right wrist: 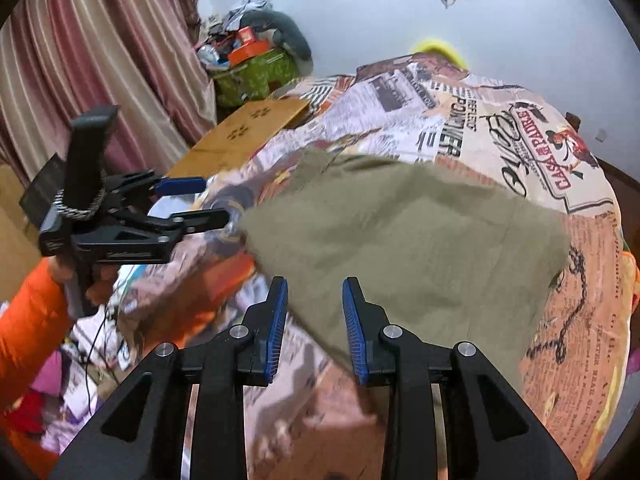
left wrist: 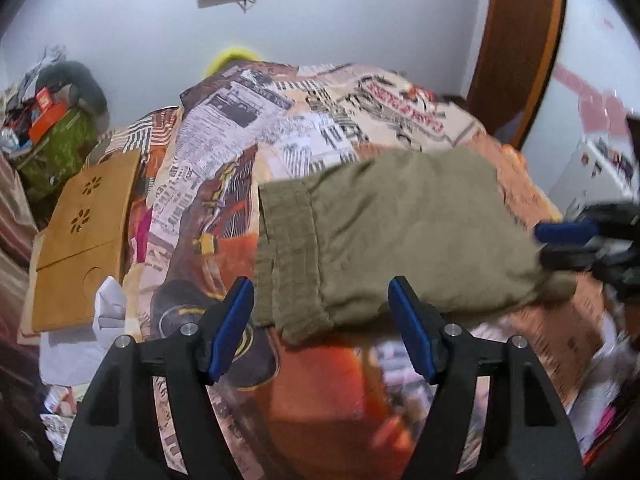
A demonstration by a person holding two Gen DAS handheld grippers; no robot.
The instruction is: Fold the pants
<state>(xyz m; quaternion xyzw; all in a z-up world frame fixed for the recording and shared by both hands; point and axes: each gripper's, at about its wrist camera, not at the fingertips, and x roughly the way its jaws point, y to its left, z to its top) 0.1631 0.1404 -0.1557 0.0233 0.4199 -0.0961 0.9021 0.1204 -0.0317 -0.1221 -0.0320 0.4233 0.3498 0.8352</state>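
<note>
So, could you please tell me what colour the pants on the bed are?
Plain olive-khaki pants, clearest in the right wrist view.

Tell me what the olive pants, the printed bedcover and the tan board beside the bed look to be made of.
Pants: likely woven cotton or linen, matte, with soft creases and a stitched, ribbed-looking band along one edge.
Bedcover: printed fabric, matte, draping in soft folds; fibre unclear.
Board: probably wood or bamboo, smooth light tan, flat and rigid with flower-shaped cutouts.
</note>
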